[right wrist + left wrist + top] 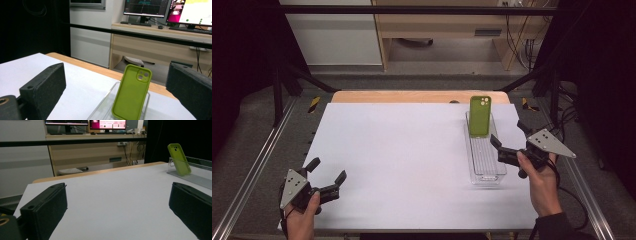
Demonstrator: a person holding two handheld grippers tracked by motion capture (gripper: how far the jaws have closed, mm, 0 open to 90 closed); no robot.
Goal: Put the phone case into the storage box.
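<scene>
Left tongs (328, 175) are held apart and empty over the near-left counter (402, 155), while the green phone case (480, 116), likely light, flexible and slightly slick, is leaned upright in the clear tray (484, 172), best pinched across its side edges by the parted right tongs (508, 140).

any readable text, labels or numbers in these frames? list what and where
No text can be read.
Monitors: graphs and coloured windows in the right gripper view, lettering too small and blurred.
Phone case: plain green, no logo or print visible.
Clear tray: no label visible.
Gripper plates: holes, no markings legible.
Grey patch on the desk front: possibly a label, blurred.
</scene>
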